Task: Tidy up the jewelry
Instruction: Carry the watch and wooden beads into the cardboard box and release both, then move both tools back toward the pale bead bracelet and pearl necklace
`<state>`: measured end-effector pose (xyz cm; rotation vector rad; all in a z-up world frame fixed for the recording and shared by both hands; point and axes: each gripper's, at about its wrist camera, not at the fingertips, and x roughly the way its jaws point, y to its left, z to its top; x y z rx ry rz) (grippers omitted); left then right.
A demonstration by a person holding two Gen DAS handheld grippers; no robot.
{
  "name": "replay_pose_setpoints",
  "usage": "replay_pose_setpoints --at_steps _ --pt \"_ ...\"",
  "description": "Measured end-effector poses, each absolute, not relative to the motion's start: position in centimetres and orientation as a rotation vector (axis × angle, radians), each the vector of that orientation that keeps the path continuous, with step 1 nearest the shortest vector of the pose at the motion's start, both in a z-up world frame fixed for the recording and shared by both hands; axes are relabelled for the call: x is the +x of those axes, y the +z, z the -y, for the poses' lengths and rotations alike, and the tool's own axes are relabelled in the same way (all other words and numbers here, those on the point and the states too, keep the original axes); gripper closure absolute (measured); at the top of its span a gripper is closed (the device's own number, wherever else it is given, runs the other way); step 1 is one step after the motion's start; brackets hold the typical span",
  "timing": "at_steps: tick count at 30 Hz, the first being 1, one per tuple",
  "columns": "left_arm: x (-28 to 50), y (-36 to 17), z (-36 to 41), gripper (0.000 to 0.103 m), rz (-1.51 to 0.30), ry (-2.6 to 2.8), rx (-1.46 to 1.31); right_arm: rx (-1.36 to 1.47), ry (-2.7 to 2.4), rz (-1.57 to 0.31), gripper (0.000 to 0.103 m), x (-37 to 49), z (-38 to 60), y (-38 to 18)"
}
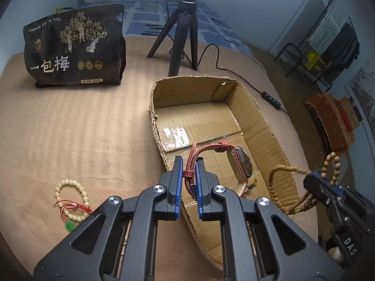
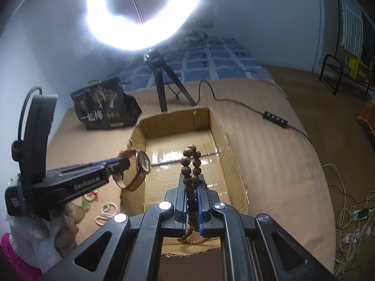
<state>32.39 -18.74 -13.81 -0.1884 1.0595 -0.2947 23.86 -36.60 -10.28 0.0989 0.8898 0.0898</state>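
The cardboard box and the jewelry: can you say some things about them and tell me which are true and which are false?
1. The left hand-held gripper holds a watch by its red strap. True.
2. The right hand-held gripper holds a pearl necklace. False: it pinches brown wooden beads.
3. The cardboard box has a lid on. False: it is open on top.
4. A cream bead bracelet lies outside the box. True.

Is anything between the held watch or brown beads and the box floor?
Nothing visible. The watch and brown bead string hang over the open cardboard box, whose floor below them is bare.
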Motion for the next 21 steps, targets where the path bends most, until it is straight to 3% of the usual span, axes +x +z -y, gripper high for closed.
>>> replay_pose_setpoints --at_steps 4,7,9,11,12,21 --pt "32.5 -13.9 18.9 0.092 -1.059 -0.297 -0.186 0.084 0.088 -0.922 0.095 23.9 36.7 -11.3" --pt "32.4 -13.7 19.1 0.085 -1.048 -0.312 -0.178 0.065 0.081 -0.927 0.072 23.8 36.5 -11.5" --pt "32.4 -13.4 19.1 0.074 -1.040 -0.312 -0.174 0.052 0.079 -0.928 0.065 23.8 36.4 -11.5" --pt "32.3 -13.1 18.9 0.074 -1.028 -0.307 -0.169 0.033 0.072 -0.925 0.039 23.6 36.2 -11.4" --pt "32.2 -13.0 18.8 0.074 -1.025 -0.307 -0.167 0.024 0.067 -0.920 0.035 23.5 36.1 -11.2" --pt "31.4 -11.5 16.8 0.074 -0.990 -0.284 -0.149 -0.013 0.052 -0.903 0.027 22.8 35.8 -10.6"
